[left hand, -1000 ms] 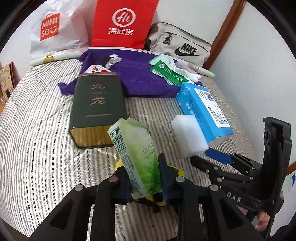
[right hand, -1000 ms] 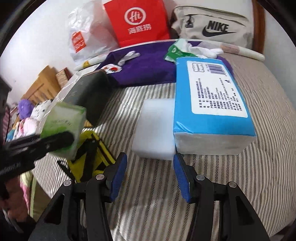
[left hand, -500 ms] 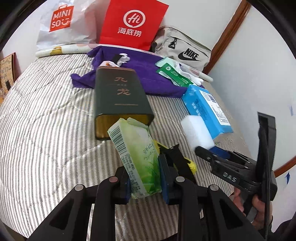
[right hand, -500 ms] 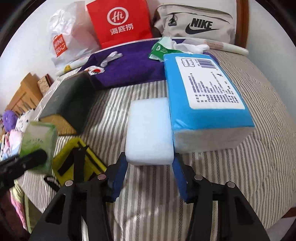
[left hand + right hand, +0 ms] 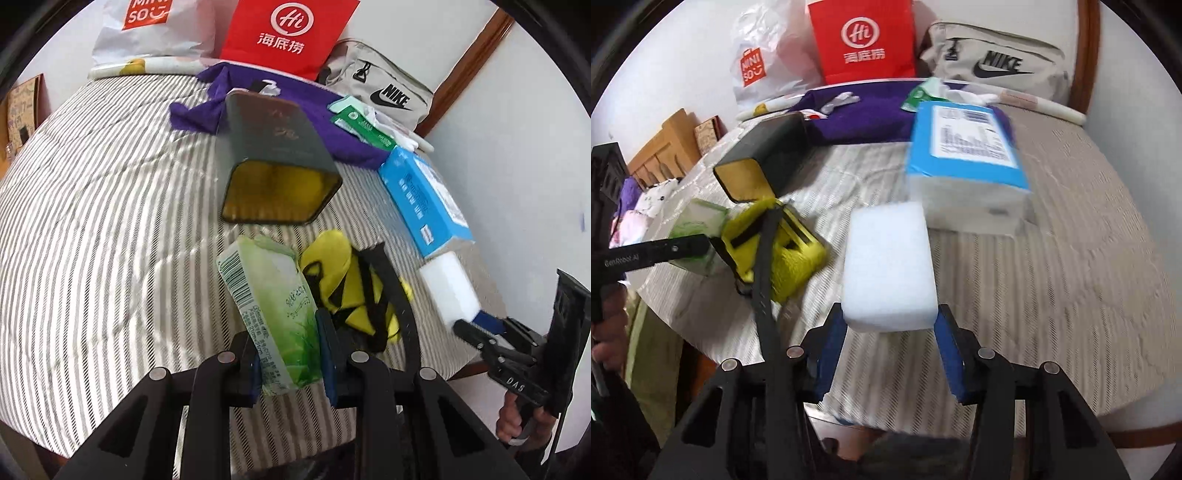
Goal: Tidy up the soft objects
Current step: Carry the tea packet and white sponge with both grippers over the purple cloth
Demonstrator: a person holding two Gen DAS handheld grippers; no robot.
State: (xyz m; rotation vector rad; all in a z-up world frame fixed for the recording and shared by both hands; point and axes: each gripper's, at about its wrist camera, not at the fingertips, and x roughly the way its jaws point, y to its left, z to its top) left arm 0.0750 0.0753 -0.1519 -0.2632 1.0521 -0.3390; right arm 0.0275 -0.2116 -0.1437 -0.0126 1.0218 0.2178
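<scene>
A green tissue pack [image 5: 269,306] stands upright between the pads of my left gripper [image 5: 286,343], which is shut on it just above the striped bed [image 5: 92,221]. My right gripper [image 5: 890,319] is shut on a white sponge block [image 5: 890,266], its blue pads pressing both sides. In the left wrist view, the sponge [image 5: 448,291] and right gripper [image 5: 476,325] sit at the right, near the bed's edge. The right wrist view shows the left gripper [image 5: 698,247] and green pack [image 5: 696,221] at the left.
A yellow pouch with black straps [image 5: 351,291] lies between the grippers. A dark green tin [image 5: 280,162] lies on its side with its open end facing me. A blue tissue pack [image 5: 964,158] sits behind the sponge. Purple cloth [image 5: 332,122], a red bag [image 5: 288,33] and a Nike bag [image 5: 993,59] line the back.
The right gripper closed on the white sponge and pulled it away from the blue tissue pack. The left gripper carried the green pack leftward, off the yellow pouch.
</scene>
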